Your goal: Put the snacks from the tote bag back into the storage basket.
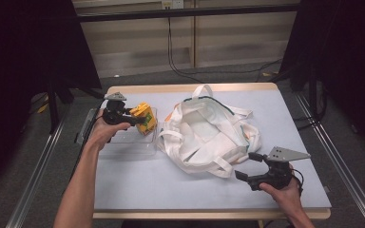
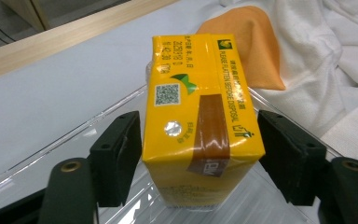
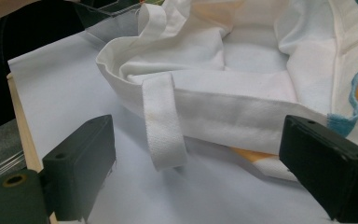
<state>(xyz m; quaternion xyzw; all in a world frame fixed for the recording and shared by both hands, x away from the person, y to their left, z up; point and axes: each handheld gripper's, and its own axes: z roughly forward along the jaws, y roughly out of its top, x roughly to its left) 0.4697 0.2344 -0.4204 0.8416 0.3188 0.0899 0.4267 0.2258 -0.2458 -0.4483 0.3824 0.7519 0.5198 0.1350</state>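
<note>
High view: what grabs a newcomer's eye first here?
The yellow drink carton, clamped by the left gripper above a clear plastic tray at the table's left, stands out most. Next comes the crumpled white tote bag lying open mid-table, with orange and teal showing on its fabric. The right gripper is open just off the bag's near edge, facing a loose strap.

Lab, black curtains [image 1: 24, 47], metal frame [image 1: 185, 13]
</note>
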